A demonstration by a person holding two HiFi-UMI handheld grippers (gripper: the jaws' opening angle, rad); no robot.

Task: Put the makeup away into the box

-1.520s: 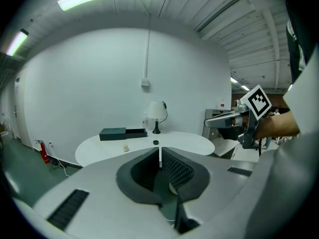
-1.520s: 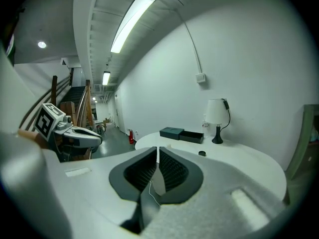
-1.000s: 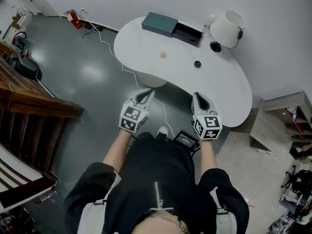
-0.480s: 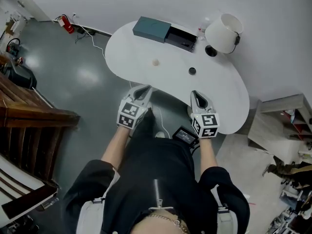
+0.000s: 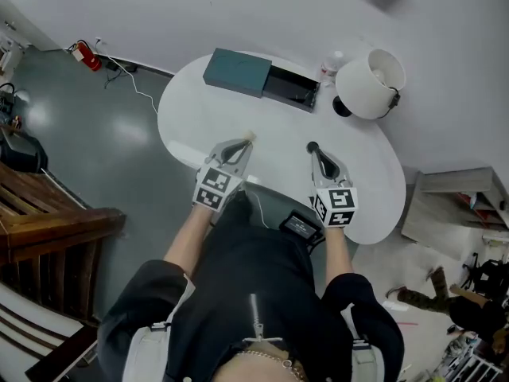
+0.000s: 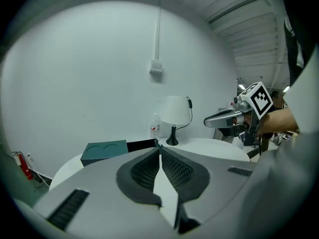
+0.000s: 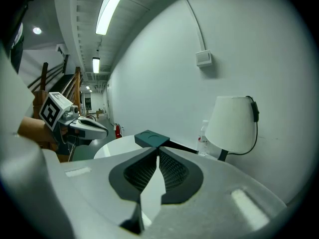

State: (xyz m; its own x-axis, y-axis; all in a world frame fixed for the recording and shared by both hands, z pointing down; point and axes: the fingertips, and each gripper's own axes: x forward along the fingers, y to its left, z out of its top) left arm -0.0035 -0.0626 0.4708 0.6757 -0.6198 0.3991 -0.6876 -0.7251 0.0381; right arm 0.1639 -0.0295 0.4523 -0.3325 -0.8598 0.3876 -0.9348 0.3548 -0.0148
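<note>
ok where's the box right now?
Head view: the box sits at the table's far edge, left of centre, its open black end toward the bottle and lamp on the right.

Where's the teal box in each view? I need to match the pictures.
Head view: teal box sits upper middle, at the table's far edge.
Left gripper view: box sits lower left, left of the jaw tips.
Right gripper view: box sits at centre, just above the jaw tips.
Shared landmark: the white lamp, right of the box in all three.
</note>
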